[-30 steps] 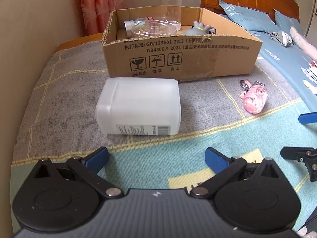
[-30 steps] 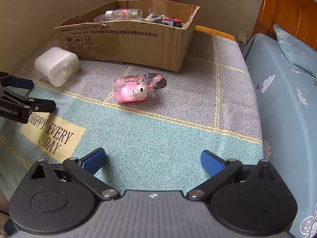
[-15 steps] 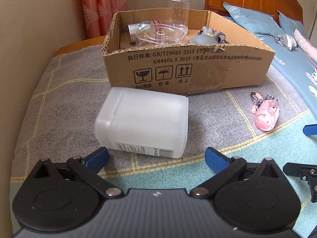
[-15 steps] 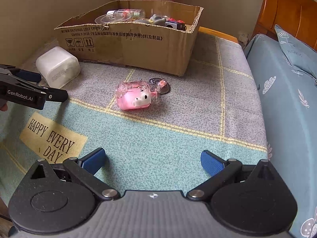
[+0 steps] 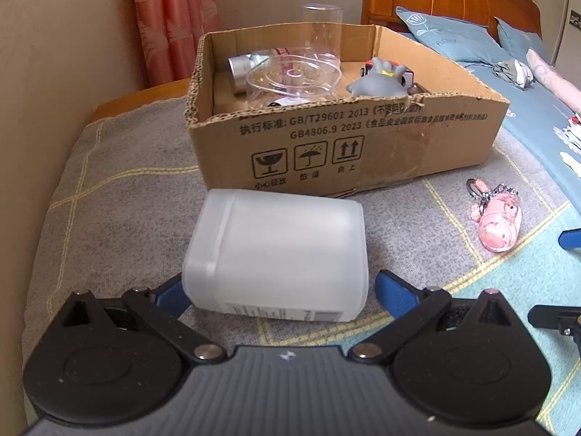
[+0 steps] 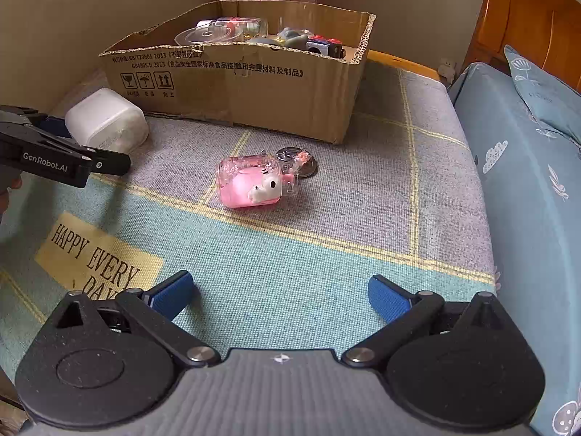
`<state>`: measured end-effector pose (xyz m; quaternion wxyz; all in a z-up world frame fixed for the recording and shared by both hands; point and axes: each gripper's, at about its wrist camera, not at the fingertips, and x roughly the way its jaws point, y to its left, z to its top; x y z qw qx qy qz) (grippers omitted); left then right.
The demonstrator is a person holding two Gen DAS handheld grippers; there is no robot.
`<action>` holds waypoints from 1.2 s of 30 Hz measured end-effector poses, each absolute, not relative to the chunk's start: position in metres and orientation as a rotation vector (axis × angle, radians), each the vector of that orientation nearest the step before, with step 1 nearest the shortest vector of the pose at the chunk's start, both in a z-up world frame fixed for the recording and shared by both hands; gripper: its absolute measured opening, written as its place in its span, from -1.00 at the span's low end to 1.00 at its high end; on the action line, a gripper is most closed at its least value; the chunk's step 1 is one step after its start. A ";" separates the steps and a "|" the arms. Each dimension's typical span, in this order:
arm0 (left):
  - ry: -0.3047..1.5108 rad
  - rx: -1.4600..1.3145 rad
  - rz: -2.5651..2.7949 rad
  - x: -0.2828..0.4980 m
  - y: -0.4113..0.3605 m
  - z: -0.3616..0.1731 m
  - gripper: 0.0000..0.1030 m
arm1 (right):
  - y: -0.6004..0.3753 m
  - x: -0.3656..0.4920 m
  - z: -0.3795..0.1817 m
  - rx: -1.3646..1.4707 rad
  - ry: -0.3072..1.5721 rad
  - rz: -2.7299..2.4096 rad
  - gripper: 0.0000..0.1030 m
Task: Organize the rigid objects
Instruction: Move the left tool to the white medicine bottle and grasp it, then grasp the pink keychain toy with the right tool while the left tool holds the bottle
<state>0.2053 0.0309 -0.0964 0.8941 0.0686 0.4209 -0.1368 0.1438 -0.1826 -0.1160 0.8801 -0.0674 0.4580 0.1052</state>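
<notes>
The left gripper (image 5: 277, 292), jaws spread wide, brackets the near end of a translucent white rectangular plastic container (image 5: 279, 254) lying on its side on the grey-and-teal woven cloth (image 5: 120, 210); whether the blue pads (image 5: 394, 296) touch it cannot be told. Beyond the container stands an open brown cardboard box (image 5: 345, 145) holding clear plastic pieces. The right gripper (image 6: 279, 296), jaws likewise apart and empty, points at a pink transparent keychain toy (image 6: 254, 185) lying well ahead of its fingertips.
</notes>
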 end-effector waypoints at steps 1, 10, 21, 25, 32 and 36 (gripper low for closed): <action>0.872 0.145 -0.290 0.206 0.029 -0.096 0.99 | -0.182 0.144 -0.116 -0.140 0.954 0.219 1.00; 0.854 0.170 -0.290 0.213 0.030 -0.092 0.89 | -0.181 0.145 -0.116 -0.143 0.948 0.228 1.00; 0.879 0.108 -0.253 0.183 0.049 -0.090 0.61 | -0.169 0.169 -0.118 -0.163 0.900 0.284 1.00; 0.885 0.097 -0.233 0.170 0.055 -0.090 0.61 | -0.165 0.180 -0.119 -0.170 0.866 0.289 1.00; 0.882 0.099 -0.231 0.168 0.057 -0.090 0.61 | -0.156 0.189 -0.116 -0.199 0.824 0.286 0.78; 0.884 0.103 -0.238 0.169 0.057 -0.090 0.61 | -0.154 0.190 -0.114 -0.201 0.816 0.284 0.51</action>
